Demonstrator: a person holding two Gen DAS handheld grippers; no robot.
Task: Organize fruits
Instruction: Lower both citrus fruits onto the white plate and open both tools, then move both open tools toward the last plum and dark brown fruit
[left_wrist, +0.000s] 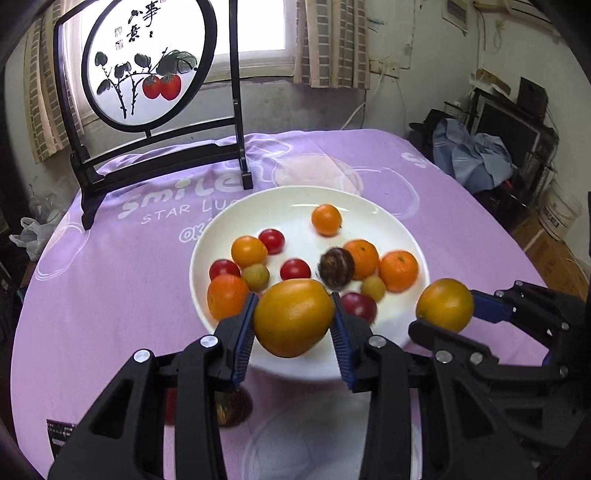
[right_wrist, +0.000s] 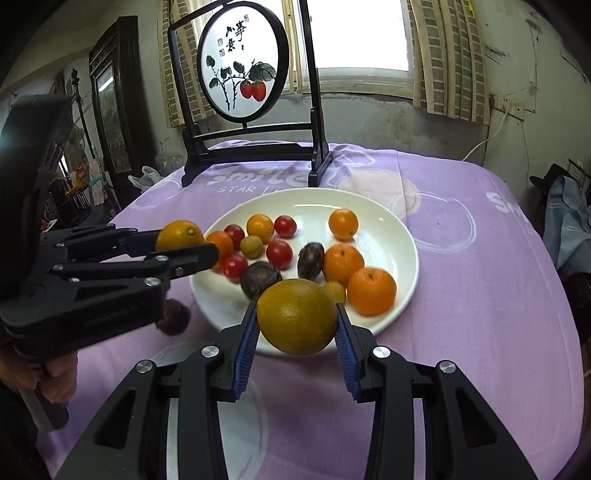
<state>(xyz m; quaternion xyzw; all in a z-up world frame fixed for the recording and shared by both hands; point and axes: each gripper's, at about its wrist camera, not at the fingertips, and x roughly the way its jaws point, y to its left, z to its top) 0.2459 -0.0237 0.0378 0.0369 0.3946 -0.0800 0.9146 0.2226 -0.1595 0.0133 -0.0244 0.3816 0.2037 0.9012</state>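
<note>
I am holding one large orange (left_wrist: 293, 317) clenched between my left fingers (left_wrist: 243, 332), and a second large orange (right_wrist: 297, 315) clenched between my right fingers (right_wrist: 249, 334). Both fruits are hanging clear of the table (left_wrist: 110, 280), just over the near rim of the white plate (left_wrist: 280, 206). The plate is carrying small mandarins (left_wrist: 399, 270), red cherry tomatoes (left_wrist: 294, 269), yellowish small fruits and a dark, rough-skinned one (left_wrist: 336, 272). Another dark fruit (right_wrist: 173, 317) is lying on the purple cloth just beside the plate's left edge, though blur is making it hard to tell exactly what it is.

To do this step well, I am keeping each grip across the widest part of its orange, firm enough not to slip but not crushing the skin. I am judging that I should keep both hands apart so the fingers do not collide, travel high enough to clear the plate's rim and piled fruit, and lower each orange onto a bare spot before releasing, since round fruit will roll.
</note>
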